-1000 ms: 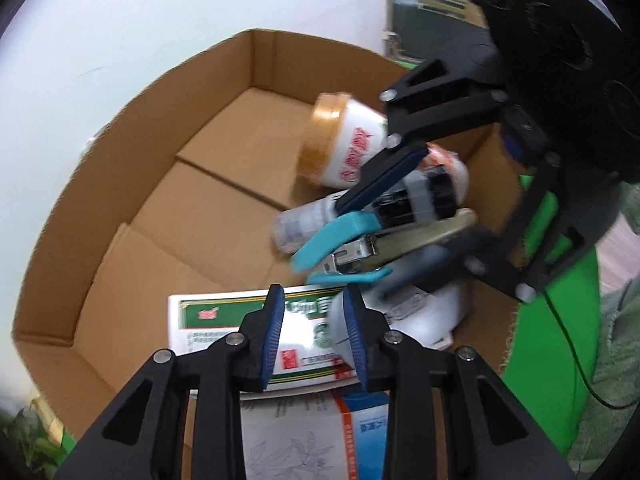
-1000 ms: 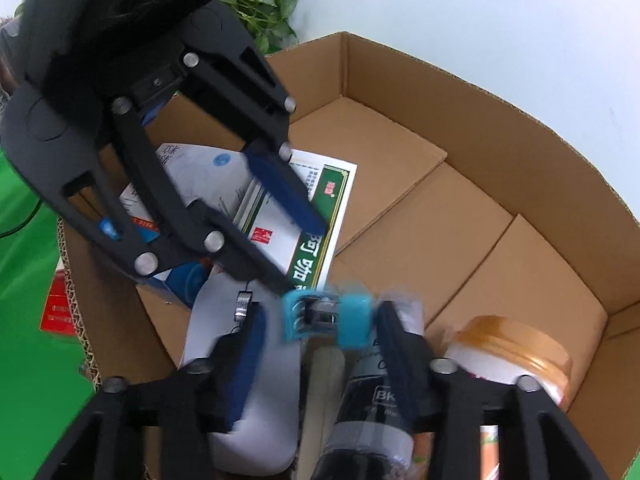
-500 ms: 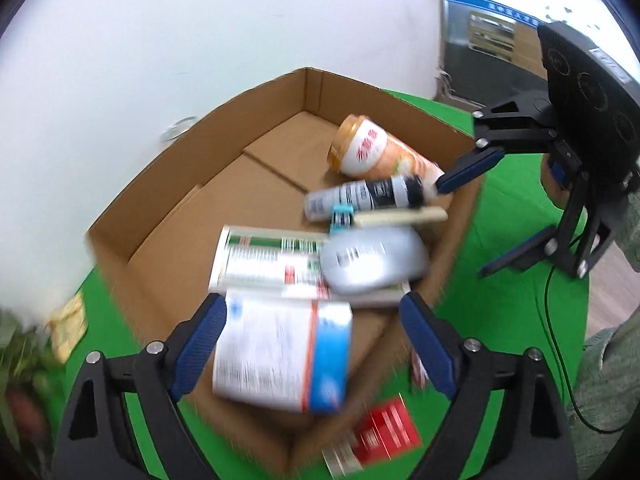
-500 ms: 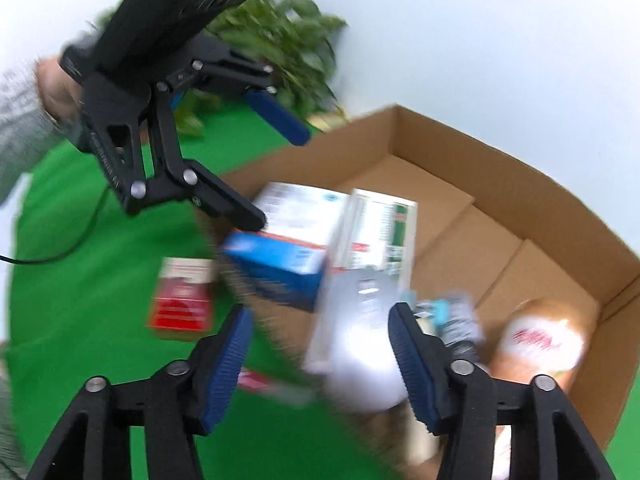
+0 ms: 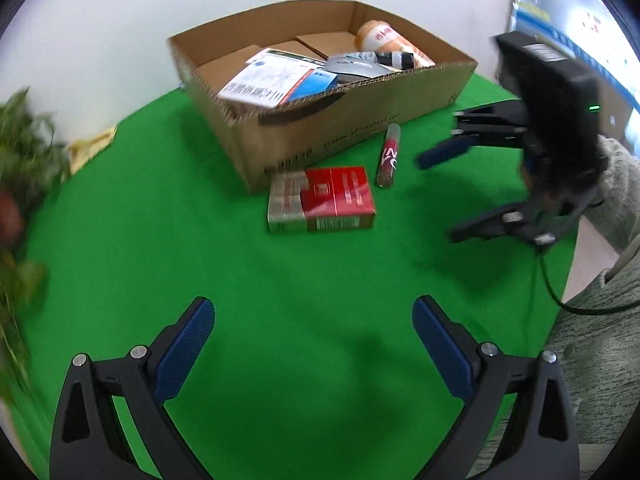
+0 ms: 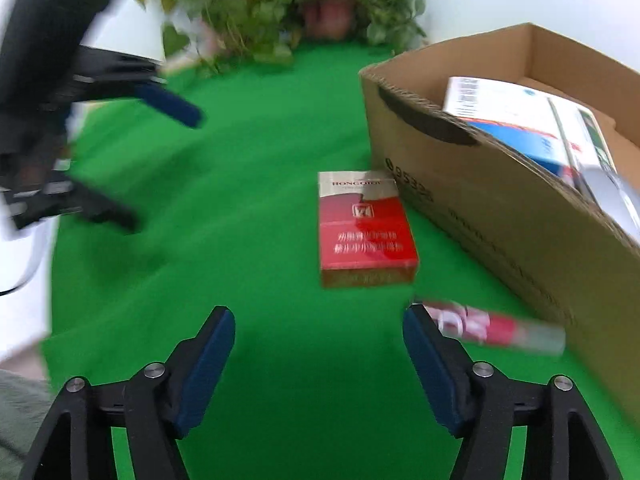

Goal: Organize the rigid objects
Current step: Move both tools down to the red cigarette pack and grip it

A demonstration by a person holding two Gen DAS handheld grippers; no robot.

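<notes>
Round green cloth-covered table (image 5: 160, 240): broad bare cloth lies between both grippers and the open brown cardboard box (image 5: 360, 120) at its far side, which holds cartons, a grey mouse and bottles. Flat red cigarette pack (image 5: 322, 199) lies just beside the box's near wall, ahead of the left gripper (image 5: 314, 344), jaws spread, empty. Slim red-labelled clear tube (image 6: 494, 326) lies along the wall, touching or just past the right gripper (image 6: 318, 354), likewise spread and empty.
</notes>
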